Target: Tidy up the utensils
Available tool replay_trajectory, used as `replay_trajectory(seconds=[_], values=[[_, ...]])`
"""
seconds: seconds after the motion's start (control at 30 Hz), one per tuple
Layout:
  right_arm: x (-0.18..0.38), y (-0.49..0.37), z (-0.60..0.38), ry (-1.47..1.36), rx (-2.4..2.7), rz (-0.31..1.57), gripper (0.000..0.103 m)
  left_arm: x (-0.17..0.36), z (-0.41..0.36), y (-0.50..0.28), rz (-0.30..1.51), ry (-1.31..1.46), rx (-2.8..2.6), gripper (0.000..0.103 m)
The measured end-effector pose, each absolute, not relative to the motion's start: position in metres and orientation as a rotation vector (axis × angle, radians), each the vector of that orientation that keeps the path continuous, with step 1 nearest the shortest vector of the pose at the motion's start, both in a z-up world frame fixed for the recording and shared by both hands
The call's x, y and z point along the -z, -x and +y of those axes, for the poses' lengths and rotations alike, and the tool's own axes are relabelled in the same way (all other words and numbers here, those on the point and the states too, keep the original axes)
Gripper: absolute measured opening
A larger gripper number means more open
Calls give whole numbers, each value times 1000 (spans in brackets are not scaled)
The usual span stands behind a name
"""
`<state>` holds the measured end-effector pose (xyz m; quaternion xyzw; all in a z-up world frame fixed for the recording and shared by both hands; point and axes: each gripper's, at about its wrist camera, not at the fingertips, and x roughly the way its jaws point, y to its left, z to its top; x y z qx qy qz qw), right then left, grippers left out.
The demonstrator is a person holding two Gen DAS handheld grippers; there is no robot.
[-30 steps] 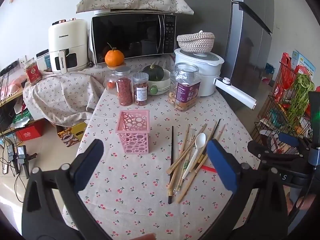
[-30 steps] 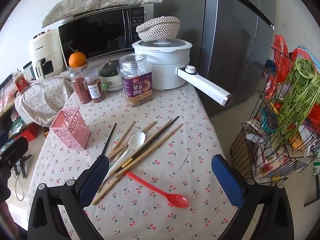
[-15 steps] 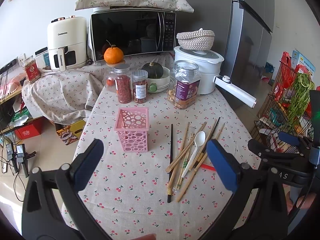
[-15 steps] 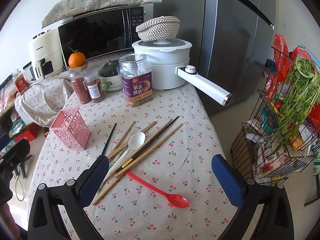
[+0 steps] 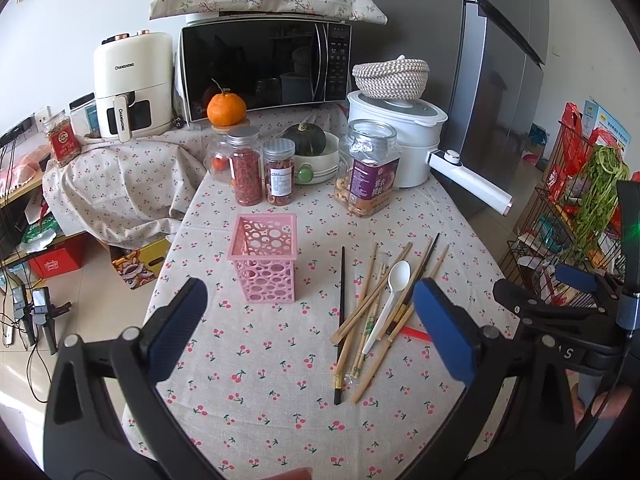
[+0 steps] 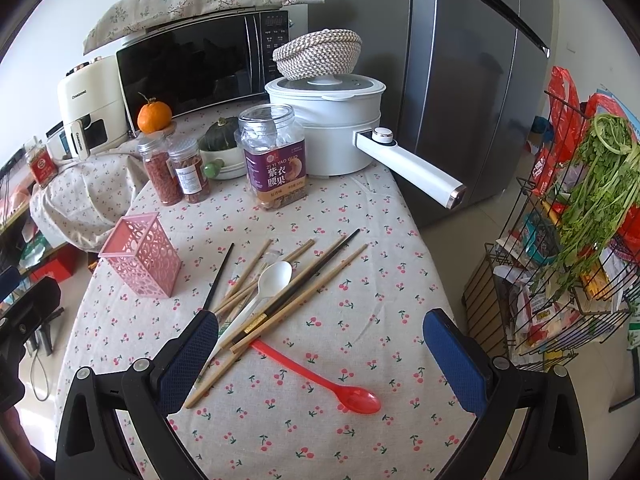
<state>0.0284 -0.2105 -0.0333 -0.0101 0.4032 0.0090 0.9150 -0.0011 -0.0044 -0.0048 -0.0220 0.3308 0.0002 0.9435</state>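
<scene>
Both the left claw (image 5: 308, 328) and the right claw (image 6: 320, 354) hang released above the desk (image 5: 256, 376), gripping nothing. The pink holder (image 5: 265, 263) stands upright toward the desk's left edge; chopsticks (image 6: 304, 280), a white spoon (image 6: 268, 284) and a red spoon (image 6: 320, 378) lie heaped just beside it, toward the near edge.

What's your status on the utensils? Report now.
Left gripper open, empty. Right gripper open, empty. Chopsticks, white spoon, red spoon loose on table; pink holder empty. Nothing blocking.
</scene>
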Motion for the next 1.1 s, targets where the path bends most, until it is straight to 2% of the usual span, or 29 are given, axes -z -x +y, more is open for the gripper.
replay_trajectory(seconds=[1.1], values=[[33,-30,-210,19,-16,828,103,1,-1,-1,663,47,-12,103]])
